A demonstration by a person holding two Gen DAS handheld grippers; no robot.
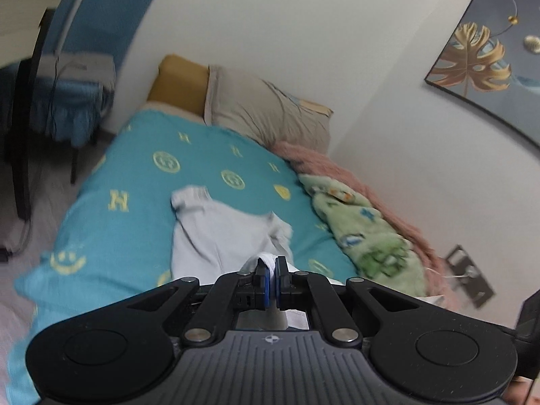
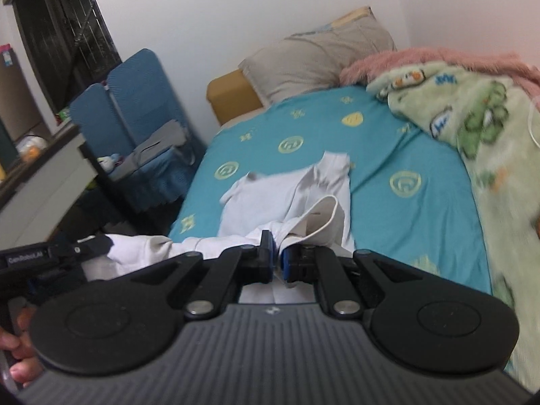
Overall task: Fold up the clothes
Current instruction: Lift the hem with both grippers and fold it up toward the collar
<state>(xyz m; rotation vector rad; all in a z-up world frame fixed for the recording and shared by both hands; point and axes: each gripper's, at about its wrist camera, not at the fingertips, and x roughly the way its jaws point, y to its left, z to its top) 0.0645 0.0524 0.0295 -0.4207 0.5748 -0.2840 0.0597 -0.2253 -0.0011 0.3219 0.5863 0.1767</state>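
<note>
White shirt (image 1: pixel 216 233): lay on the bed (image 1: pixel 135 175), near edge lifted. Left claw (image 1: pixel 272 278) pinched its hem; right claw (image 2: pixel 277 258) pinched its hem. Pillow (image 1: pixel 263 111) at far end.

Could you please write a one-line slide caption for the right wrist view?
Right gripper shut on white garment spread over the teal bedsheet.

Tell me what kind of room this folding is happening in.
Most likely a bedroom in a home. A bed with a teal patterned sheet fills the view, a beige pillow leans at its head, and a green cartoon blanket lies along the wall side. Both grippers hold a white garment over the bed.
</note>
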